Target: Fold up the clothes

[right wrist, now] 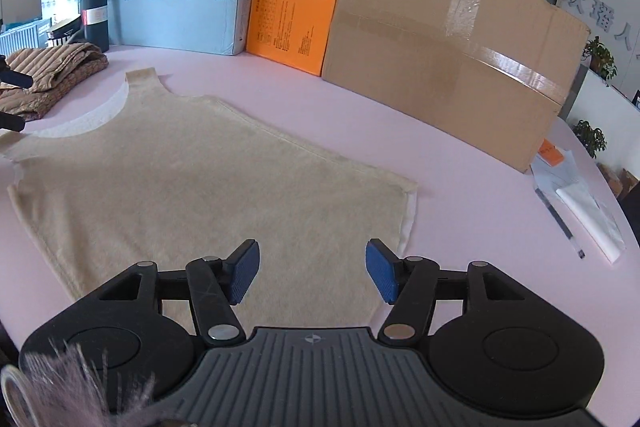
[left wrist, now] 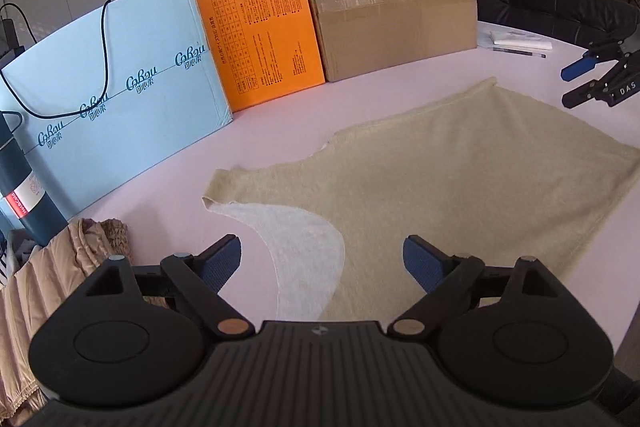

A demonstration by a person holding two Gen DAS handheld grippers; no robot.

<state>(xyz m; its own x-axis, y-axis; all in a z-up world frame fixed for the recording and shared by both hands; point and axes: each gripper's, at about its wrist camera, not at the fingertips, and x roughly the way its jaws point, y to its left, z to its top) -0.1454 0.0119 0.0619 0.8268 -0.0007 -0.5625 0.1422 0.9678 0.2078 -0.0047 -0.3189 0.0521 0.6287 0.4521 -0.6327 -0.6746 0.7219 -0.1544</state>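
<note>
One cream vest (left wrist: 460, 179) lies flat on the pink worktop (left wrist: 280, 115). Both tools, left tool (left wrist: 322, 259) and right tool (right wrist: 312, 271), gape, holding nothing. Three boxes stand behind; the blue box (left wrist: 132, 83) says "CoRou".

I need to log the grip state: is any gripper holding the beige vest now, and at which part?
Nothing is held. The left gripper and the right gripper both stand open above the beige vest, which lies flat on the table.

"CoRou" on the blue box (left wrist: 120, 87); "DAS" on the claw (left wrist: 600, 83).

Fuzzy cloth vest (right wrist: 192, 183); matt table (right wrist: 460, 187)
</note>
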